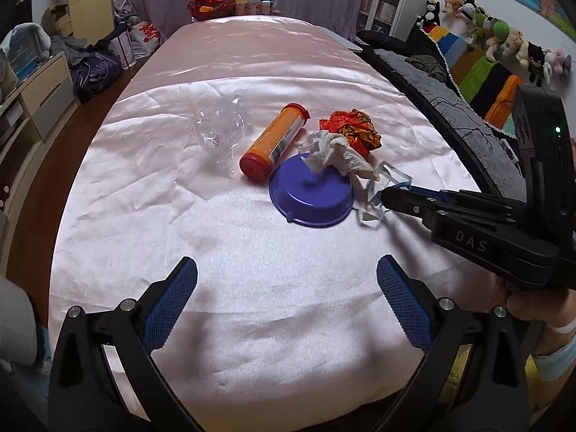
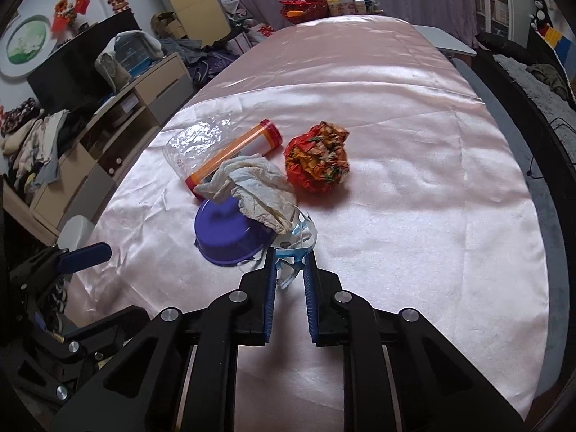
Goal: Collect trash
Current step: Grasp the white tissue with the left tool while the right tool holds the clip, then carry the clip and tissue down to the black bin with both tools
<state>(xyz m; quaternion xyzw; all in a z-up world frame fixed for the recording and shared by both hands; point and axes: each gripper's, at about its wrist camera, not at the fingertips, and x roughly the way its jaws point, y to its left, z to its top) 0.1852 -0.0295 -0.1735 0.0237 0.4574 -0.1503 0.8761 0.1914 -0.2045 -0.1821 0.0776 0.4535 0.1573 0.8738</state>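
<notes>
A pile of trash lies mid-table on the pink cloth [image 1: 252, 54]: a clear plastic bag [image 1: 219, 129], an orange tube with red caps [image 1: 273, 140], a crumpled red-orange wrapper [image 1: 354, 127], and a white tissue [image 1: 334, 153] draped over an upturned purple bowl [image 1: 311, 198]. My right gripper [image 2: 289, 255] is shut on a clear, blue-edged plastic wrapper [image 2: 286, 273] beside the bowl [image 2: 226, 234]; it reaches in from the right [image 1: 387, 196]. My left gripper [image 1: 287, 270] hangs open over bare cloth, short of the pile, with nothing between its fingers.
A red basket [image 1: 216, 1] and several bottles stand at the table's far end. A dark sofa with a striped blanket [image 1: 478, 82] runs along the right side. Low cabinets [image 2: 118, 115] and piled clothes line the left.
</notes>
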